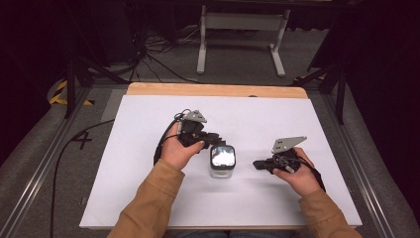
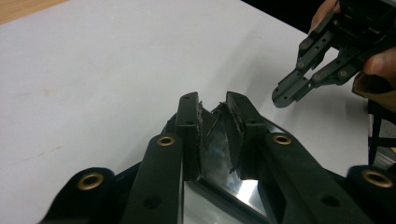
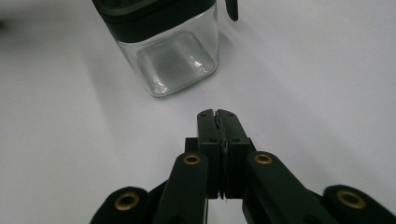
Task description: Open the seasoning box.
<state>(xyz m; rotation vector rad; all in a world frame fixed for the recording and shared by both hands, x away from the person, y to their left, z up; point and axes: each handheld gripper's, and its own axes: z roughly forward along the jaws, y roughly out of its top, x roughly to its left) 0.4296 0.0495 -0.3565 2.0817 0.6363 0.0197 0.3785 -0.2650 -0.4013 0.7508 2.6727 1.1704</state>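
My left tool (image 1: 214, 143) grips the lid of the clear jar (image 1: 222, 162) on the white surface (image 1: 148, 198). My right tool (image 1: 258, 164), squeezed tight with nothing in it, points at the jar, bare surface between them and all around.

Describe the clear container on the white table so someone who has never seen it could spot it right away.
On the white table, look near the middle, between the person's two hands. The container is a small square glass jar with a black collar at its top, and the left gripper clamps that top. It is the see-through thing among black tools.
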